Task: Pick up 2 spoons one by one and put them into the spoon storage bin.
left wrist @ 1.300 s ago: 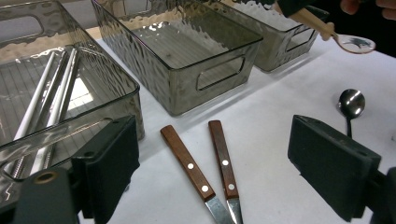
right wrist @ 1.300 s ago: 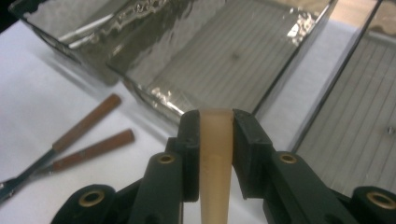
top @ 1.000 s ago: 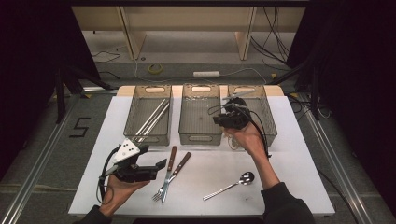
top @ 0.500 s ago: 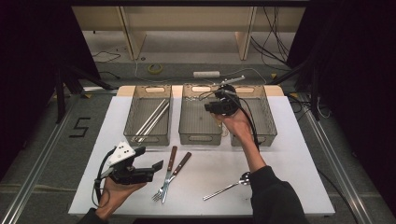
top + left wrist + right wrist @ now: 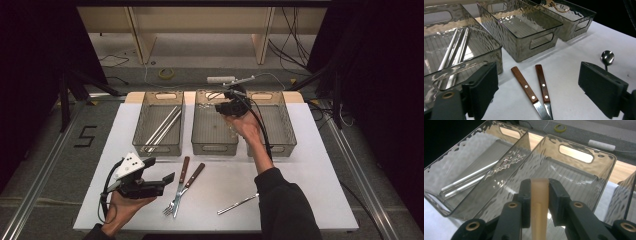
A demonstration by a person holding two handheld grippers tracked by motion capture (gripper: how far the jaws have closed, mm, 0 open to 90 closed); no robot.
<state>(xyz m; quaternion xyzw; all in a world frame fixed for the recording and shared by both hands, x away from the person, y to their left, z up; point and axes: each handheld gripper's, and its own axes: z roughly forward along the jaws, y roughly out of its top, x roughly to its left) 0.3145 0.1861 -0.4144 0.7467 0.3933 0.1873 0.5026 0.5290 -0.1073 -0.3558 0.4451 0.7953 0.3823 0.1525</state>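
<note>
My right gripper (image 5: 222, 107) hangs over the far part of the empty middle bin (image 5: 212, 145), shut on a flat metal cutlery handle (image 5: 539, 202). The rest of that piece (image 5: 244, 80) sticks out behind the hand; I cannot tell its head. The left gripper (image 5: 167, 180) rests open near the table's front left, jaws wide apart (image 5: 539, 82). Just ahead of it lie two wooden-handled cutlery pieces (image 5: 186, 176) (image 5: 534, 86) side by side. A spoon (image 5: 607, 57) lies to their right, its handle (image 5: 239, 204) partly behind the right sleeve.
Three smoky clear bins stand in a row at the back. The left bin (image 5: 161, 148) holds long metal rods (image 5: 162, 127). The right bin (image 5: 280, 147) lies under the right forearm. The white mat (image 5: 310, 185) ends near the front edge.
The right gripper has carried its cutlery piece from over the right bin leftward and farther away, to above the middle bin. The left gripper has barely shifted.
</note>
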